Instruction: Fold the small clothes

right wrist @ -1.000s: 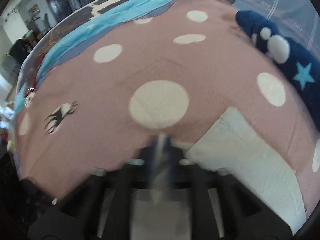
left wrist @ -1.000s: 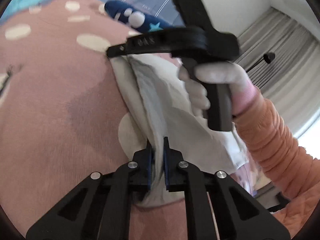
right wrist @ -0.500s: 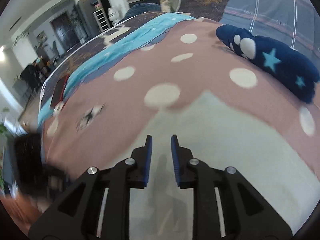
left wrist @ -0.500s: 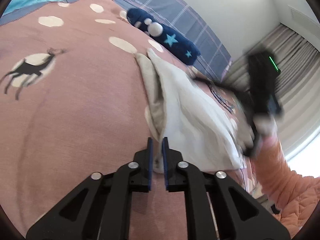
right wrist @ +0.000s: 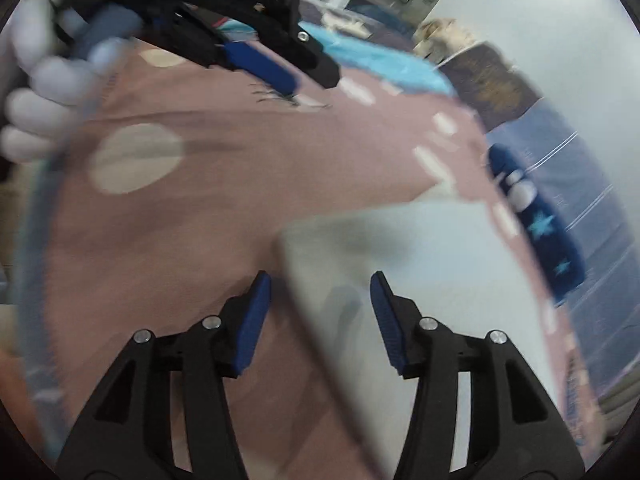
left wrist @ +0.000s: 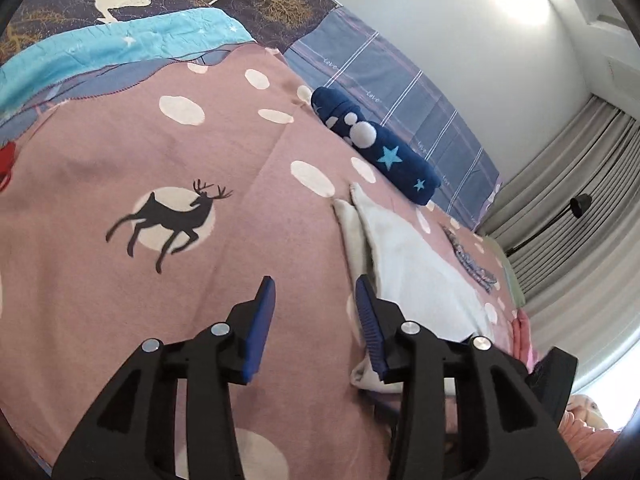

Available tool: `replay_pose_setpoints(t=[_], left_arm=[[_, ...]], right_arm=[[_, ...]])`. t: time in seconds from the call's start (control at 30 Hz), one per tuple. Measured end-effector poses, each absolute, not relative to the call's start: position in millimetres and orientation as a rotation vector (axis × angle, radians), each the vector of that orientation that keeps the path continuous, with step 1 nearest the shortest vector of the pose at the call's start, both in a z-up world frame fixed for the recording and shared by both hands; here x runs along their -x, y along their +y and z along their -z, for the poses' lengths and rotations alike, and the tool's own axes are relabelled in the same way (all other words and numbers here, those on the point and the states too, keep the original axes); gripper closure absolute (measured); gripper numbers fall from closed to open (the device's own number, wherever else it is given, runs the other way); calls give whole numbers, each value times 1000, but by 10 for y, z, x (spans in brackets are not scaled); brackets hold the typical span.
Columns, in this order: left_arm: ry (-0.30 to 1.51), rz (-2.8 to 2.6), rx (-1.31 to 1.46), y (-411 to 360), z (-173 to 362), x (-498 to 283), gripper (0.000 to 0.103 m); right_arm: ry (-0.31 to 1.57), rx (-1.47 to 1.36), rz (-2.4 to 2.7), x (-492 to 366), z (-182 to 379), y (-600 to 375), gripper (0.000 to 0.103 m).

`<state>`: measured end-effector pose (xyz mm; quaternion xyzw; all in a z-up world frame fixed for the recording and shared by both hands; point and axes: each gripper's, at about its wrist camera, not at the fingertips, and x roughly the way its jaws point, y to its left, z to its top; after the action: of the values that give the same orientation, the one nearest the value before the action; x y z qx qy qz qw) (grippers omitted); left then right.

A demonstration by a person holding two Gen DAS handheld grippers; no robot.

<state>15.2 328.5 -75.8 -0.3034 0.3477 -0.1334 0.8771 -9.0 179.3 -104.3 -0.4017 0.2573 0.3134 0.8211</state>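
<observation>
Left wrist view first: the left gripper (left wrist: 316, 300) is hanging over the pink spotted blanket (left wrist: 120, 300) with its jaws spread wide and nothing between them. The white garment (left wrist: 416, 264) is lying flat on the blanket just to the right of the right finger, with one layer doubled over another along its left edge, so it looks like a fold is already in and the gripper is letting it sit. That spot makes sense: the blanket is a wide flat surface, and the cloth is staying where it's laid. A navy star-print roll (left wrist: 380, 152) is sitting further back near the blue plaid sheet (left wrist: 380, 80), well apart from the garment, probably parked out of the working area.

Right wrist view is pretty smeared, so take it loosely. The right gripper (right wrist: 320, 312) is also spread open and gripping nothing, hovering right over the near left corner of the white garment (right wrist: 420, 280). The other gripper's blue pads (right wrist: 260, 66) and a gloved hand (right wrist: 36, 112) are showing up top left. The roll (right wrist: 536, 232) is lying off to the right. Next step, at a guess: another fold or a smooth-down.
</observation>
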Motion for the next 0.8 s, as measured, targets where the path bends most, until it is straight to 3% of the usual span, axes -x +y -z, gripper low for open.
replay_pose_setpoints(t=[0.03, 0.13, 0.17, 0.4, 0.47, 0.5, 0.7, 0.8], left_arm=[[731, 295, 634, 3283, 754, -218, 60], [742, 415, 661, 3257, 769, -513, 50], [754, 472, 675, 3214, 789, -613, 48], [964, 649, 692, 2559, 1148, -1759, 45], [909, 633, 681, 2500, 1084, -1923, 67], [891, 640, 688, 2499, 1062, -1991, 98], [877, 546, 719, 2647, 1157, -2186, 99], [906, 527, 729, 2735, 1160, -2116, 97]], right_arm=[[504, 889, -634, 88, 1068, 1858, 54], [478, 916, -610, 67, 1130, 1974, 88], [489, 902, -601, 46, 1136, 1974, 92], [520, 738, -622, 16, 832, 1782, 94], [533, 703, -630, -15, 784, 1786, 96], [550, 669, -641, -9, 755, 1785, 96], [622, 544, -664, -60, 856, 1721, 97], [638, 446, -722, 19, 753, 1479, 85]])
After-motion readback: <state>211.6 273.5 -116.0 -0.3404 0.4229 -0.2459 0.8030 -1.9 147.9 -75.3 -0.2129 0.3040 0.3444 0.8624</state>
